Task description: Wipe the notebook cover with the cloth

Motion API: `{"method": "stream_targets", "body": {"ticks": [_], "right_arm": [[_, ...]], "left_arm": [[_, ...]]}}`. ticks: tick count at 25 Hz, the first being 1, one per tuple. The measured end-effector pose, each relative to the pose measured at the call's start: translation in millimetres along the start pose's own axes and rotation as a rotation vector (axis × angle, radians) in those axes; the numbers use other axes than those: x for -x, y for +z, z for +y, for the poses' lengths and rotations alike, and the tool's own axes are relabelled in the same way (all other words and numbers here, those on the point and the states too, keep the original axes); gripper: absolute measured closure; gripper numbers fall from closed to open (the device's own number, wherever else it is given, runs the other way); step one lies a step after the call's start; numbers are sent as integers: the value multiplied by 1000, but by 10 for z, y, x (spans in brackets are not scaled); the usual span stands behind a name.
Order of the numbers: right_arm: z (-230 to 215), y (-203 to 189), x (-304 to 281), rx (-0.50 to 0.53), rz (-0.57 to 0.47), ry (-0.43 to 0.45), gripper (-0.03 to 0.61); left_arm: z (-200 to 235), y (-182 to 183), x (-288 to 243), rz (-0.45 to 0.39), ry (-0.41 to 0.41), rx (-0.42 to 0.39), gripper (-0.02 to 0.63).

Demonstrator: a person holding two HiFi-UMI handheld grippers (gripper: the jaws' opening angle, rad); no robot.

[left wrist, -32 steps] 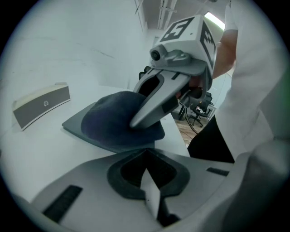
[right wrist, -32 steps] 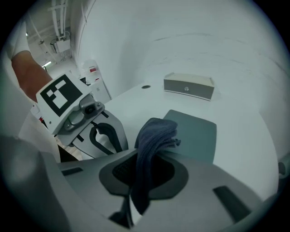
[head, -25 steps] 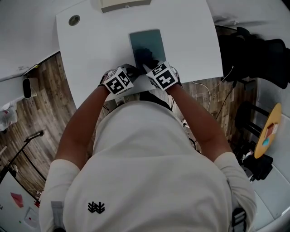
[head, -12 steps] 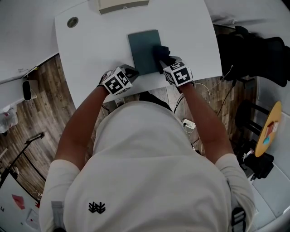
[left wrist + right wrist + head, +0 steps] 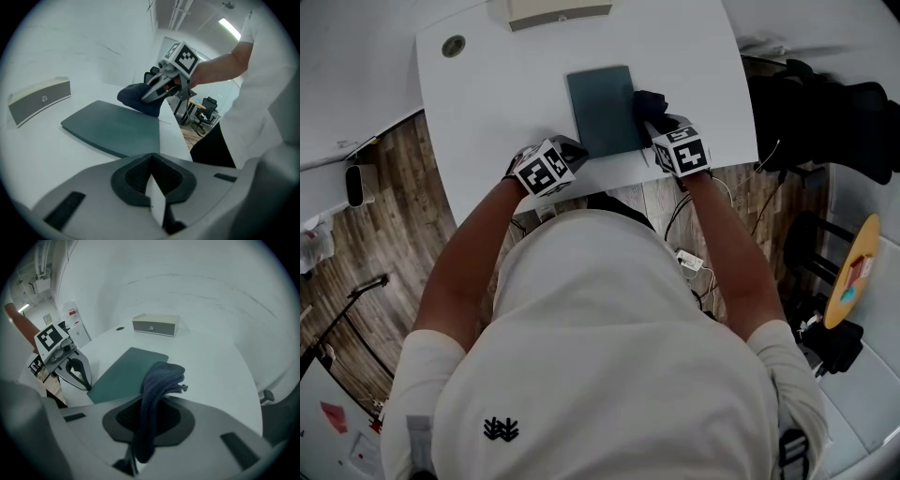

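A teal notebook (image 5: 602, 111) lies flat on the white table (image 5: 497, 103). My right gripper (image 5: 659, 125) is shut on a dark blue cloth (image 5: 648, 104), which now sits at the notebook's right edge, mostly on the table. In the right gripper view the cloth (image 5: 158, 390) hangs out from between the jaws, over the notebook (image 5: 123, 373). My left gripper (image 5: 570, 148) is shut and holds nothing; it rests by the notebook's near left corner. In the left gripper view the notebook (image 5: 115, 129), the cloth (image 5: 138, 99) and the right gripper (image 5: 161, 89) all show.
A grey box (image 5: 553, 9) stands at the table's far edge, beyond the notebook. A round cable port (image 5: 453, 44) sits at the far left corner. A black chair (image 5: 825, 108) stands right of the table. The table's near edge runs just under both grippers.
My right gripper has dragged the cloth rightward across the cover, from the notebook's near middle to just past its right edge. The left gripper has stayed put.
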State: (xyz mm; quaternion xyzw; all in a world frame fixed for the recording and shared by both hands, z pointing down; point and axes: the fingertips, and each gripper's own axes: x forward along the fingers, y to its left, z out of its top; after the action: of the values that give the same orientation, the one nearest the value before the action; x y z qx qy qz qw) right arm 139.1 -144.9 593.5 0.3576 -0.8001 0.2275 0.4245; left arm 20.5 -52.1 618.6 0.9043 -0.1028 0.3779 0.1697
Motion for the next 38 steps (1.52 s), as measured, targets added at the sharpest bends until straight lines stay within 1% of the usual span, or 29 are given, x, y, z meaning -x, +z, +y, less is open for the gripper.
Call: {"method": "stream_targets", "body": {"ticks": [5, 10, 13, 16, 21, 30, 38], "right_arm": [[355, 321, -55, 57, -36, 73, 537], [808, 555, -282, 112, -36, 154, 535], [1023, 656, -431, 148, -24, 186, 535], [1105, 680, -547, 161, -7, 197, 535], [931, 615, -568, 142, 2, 172, 535], [330, 396, -447, 69, 15, 98, 535], [-82, 299, -381, 64, 33, 28, 535]], "left_arm": [[-2, 10, -6, -1, 1, 3, 608], [-6, 8, -16, 0, 6, -2, 608], [-6, 7, -18, 2, 3, 2, 608], [-7, 7, -16, 1, 6, -1, 607], [-6, -4, -12, 2, 3, 1, 608], [-12, -18, -14, 3, -4, 6, 609], [-2, -32, -15, 6, -6, 11, 608]]}}
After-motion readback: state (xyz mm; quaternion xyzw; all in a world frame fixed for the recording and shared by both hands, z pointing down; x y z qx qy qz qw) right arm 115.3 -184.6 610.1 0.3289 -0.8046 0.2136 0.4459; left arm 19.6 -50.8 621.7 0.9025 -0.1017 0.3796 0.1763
